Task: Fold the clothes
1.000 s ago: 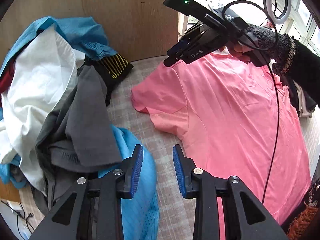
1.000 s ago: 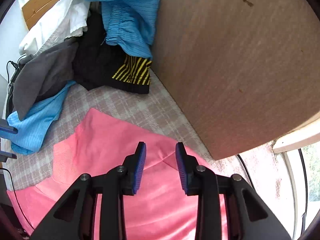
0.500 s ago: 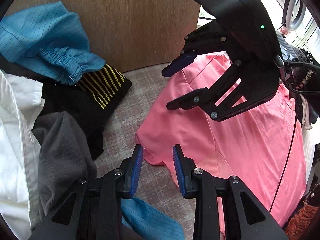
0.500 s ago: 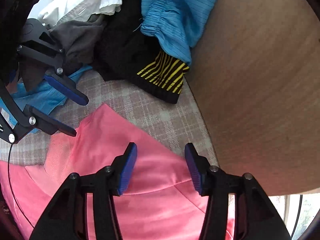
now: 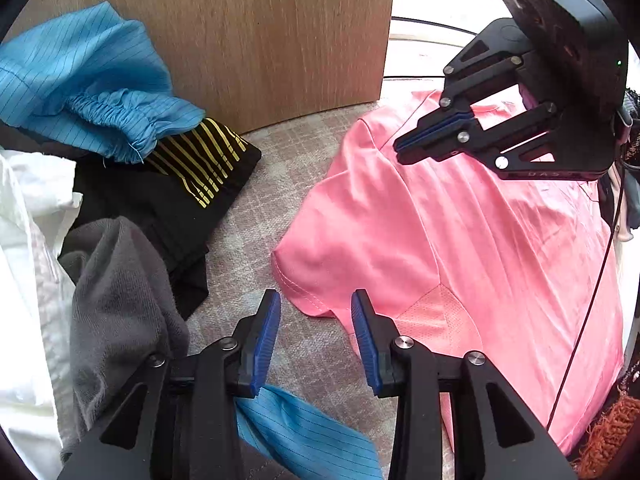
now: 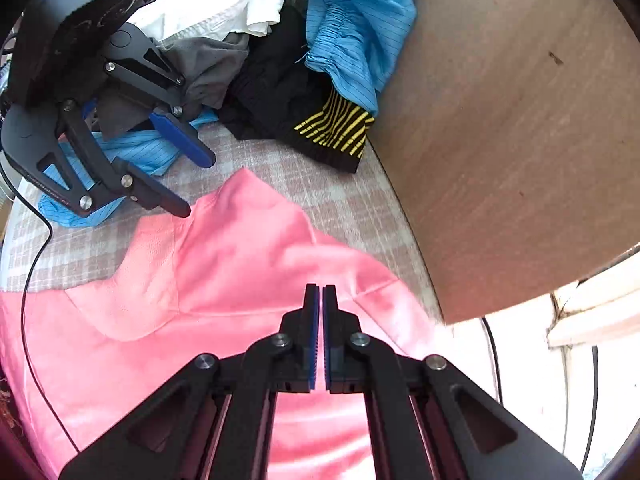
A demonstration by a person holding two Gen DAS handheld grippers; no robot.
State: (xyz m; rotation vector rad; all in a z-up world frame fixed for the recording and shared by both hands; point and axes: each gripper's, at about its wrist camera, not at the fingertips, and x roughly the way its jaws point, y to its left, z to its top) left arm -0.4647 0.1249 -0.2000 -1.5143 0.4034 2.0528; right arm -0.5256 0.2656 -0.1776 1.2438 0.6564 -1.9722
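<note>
A pink T-shirt (image 5: 460, 240) lies spread on a checked bed cover (image 5: 248, 232); its sleeve (image 5: 320, 264) points toward the clothes pile. My left gripper (image 5: 316, 340) hovers just above the sleeve hem with its jaws opening. The hem's edge and bare cover show between the pads, and nothing is pressed. From the right wrist, the left gripper (image 6: 196, 186) stands at the sleeve tip. My right gripper (image 6: 320, 292) is shut at the shirt's shoulder, where the cloth (image 6: 200, 280) rises to its tips. The left wrist view shows the right gripper (image 5: 400, 148) on the shoulder ridge.
A heap of clothes fills the left: a blue striped garment (image 5: 80, 80), a black one with yellow stripes (image 5: 192, 176), a grey one (image 5: 116, 280) and a white one (image 5: 28, 280). A wooden board (image 5: 260, 40) stands behind. A black cable (image 5: 592, 300) crosses the shirt.
The right gripper's jaws went from wide apart to shut at the shirt's shoulder. The left gripper came down close to the sleeve hem and its jaws stand a little wider.
</note>
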